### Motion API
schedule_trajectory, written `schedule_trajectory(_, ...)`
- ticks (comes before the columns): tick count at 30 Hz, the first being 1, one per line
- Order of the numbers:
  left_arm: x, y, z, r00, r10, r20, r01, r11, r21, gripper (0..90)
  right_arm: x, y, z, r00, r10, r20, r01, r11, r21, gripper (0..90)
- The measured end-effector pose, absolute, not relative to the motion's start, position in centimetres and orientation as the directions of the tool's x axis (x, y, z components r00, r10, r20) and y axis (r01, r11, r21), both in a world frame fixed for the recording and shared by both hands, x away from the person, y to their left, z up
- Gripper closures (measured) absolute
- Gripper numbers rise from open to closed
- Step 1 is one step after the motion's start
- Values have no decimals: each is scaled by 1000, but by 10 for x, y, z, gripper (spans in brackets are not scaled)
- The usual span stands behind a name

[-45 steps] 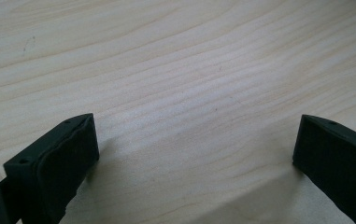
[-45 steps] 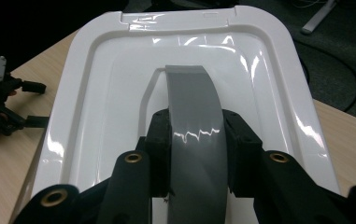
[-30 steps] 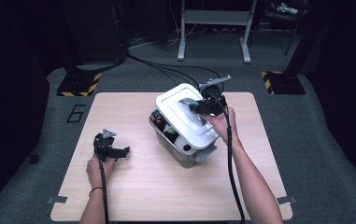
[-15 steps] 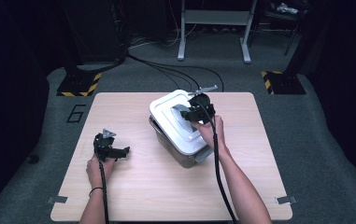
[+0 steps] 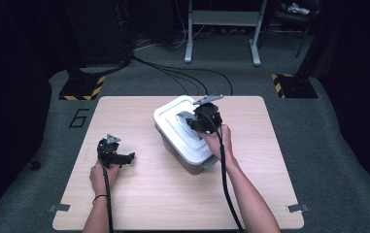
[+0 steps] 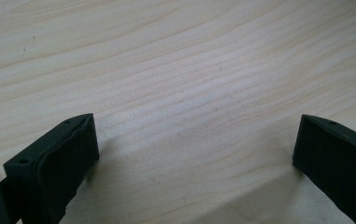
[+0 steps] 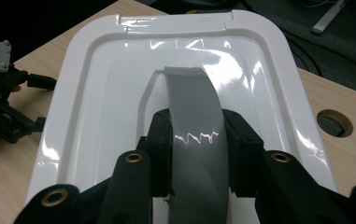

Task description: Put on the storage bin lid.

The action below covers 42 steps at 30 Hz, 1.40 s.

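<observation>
Right tool (image 7: 196,154) is pinching the grey handle (image 7: 192,98) of the white lid (image 5: 182,131); in the right gripper view both black pads are pressing against the flanks of that arched grey strip, with no gap on either side. In the high view I am holding this tool (image 5: 203,118) over the middle of the lid, my hand behind it toward the near right edge.

Change shown: a second ago the lid was tilted up at its far side, leaving the inside of the grey bin (image 5: 192,165) and some of its contents exposed along the left edge. Half a second ago it was already much lower. Now it is lying flat across the bin's mouth, its rim following the bin's outline, and the contents are covered. I am reading this as the lid being seated, so the closing step is nearly complete; whether the rim has snapped down all round I cannot tell.

Bin and lid are standing at the centre of the bench (image 5: 139,194), turned at an angle to its edges.

Left tool (image 5: 112,154) is resting apart on the left of the bench, its jaws spread wide over bare wood in the left gripper view, with nothing between them.
</observation>
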State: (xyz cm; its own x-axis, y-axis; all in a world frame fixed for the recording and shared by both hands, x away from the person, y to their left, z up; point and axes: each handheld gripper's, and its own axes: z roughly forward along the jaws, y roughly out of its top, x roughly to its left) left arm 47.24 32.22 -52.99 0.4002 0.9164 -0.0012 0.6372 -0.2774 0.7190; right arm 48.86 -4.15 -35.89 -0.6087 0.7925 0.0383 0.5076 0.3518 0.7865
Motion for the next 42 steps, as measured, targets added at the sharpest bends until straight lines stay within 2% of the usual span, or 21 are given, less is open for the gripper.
schedule_trajectory(13,472,322,-530,400,917,-1,637,-277,719,1,486,-44,-364,-618,786,27,486,355,799,654)
schedule_trajectory(19,472,322,-530,400,917,-1,637,-277,719,1,487,-45,-366,-621,782,43,504,357,786,544)
schedule_trajectory(22,472,322,-530,400,917,-1,638,-277,719,1,486,-46,-365,-621,783,45,506,356,786,521)
schedule_trajectory(27,472,322,-530,400,916,-1,637,-277,719,1,482,-50,-360,-617,785,47,509,353,785,345)
schedule_trajectory(35,472,322,-530,400,917,-1,637,-277,719,1,471,-69,-354,-620,784,43,524,373,766,184)
schedule_trajectory(42,472,322,-530,400,917,-1,637,-277,719,1,451,-86,-354,-632,775,30,508,384,771,138)
